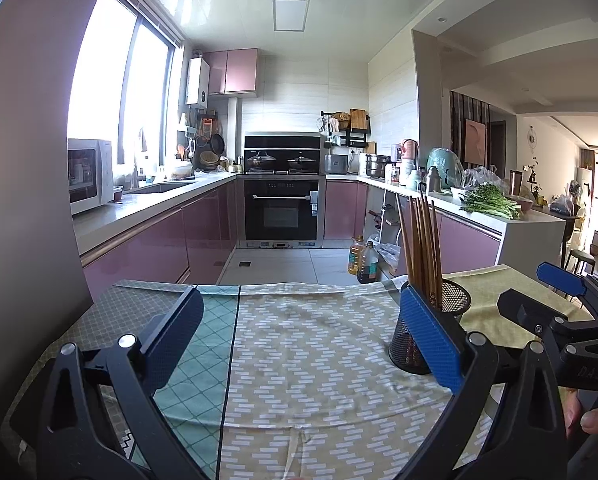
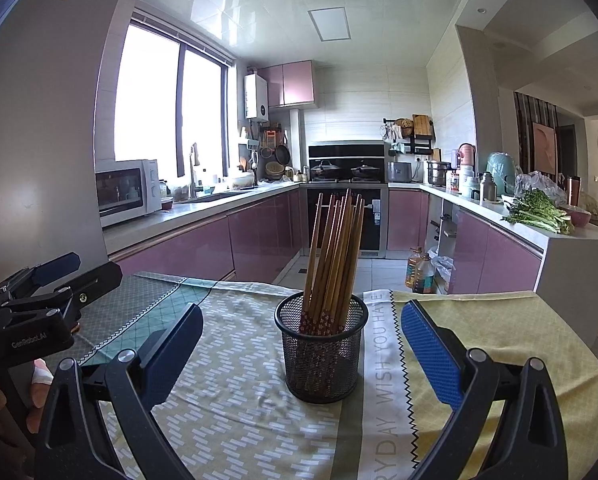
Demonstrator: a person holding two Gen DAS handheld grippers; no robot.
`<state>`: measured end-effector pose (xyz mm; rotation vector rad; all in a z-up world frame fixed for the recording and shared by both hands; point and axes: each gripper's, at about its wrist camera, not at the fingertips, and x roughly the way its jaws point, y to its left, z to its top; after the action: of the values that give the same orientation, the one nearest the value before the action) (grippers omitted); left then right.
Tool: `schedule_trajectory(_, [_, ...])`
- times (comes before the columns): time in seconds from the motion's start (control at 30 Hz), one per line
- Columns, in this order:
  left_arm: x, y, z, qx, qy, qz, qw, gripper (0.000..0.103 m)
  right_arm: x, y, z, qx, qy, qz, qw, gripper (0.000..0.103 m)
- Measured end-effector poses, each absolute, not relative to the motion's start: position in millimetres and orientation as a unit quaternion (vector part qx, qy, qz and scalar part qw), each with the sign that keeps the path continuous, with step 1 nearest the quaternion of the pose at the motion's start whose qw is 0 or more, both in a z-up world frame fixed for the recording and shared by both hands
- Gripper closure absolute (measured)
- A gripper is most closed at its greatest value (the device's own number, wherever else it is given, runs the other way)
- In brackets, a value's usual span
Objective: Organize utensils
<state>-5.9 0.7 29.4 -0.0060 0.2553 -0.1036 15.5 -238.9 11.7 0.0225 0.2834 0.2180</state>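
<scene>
One mesh holder point(image 2: 321, 354) of chopsticks point(image 2: 333, 256), uncountable; two tongs point(image 2: 302, 346) gaping.

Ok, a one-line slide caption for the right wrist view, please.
Open right gripper faces a black mesh holder of wooden chopsticks on the patterned tablecloth; left gripper at frame left.

Straight ahead of the tongs, a U-shaped kitchen has glossy pink cabinet fronts point(image 2: 259, 236) under pale stone counters point(image 2: 203, 208), with a black built-in oven point(image 1: 282, 211) at the far wall. A tall bright window point(image 2: 167, 100) lies ahead to the left above a white microwave point(image 2: 127, 192). Pale floor tiles point(image 1: 275, 266) and a white tiled ceiling with a square flush light panel point(image 2: 329, 24) complete the room.
</scene>
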Motion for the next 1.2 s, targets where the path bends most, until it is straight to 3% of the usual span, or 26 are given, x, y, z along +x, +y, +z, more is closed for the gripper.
schedule_trajectory(1.2, [-6.3,-0.4,28.1,-0.002,0.126,-0.052,0.991,0.006,20.7,-238.4,5.0,0.017,0.144,0.107,0.984,0.007])
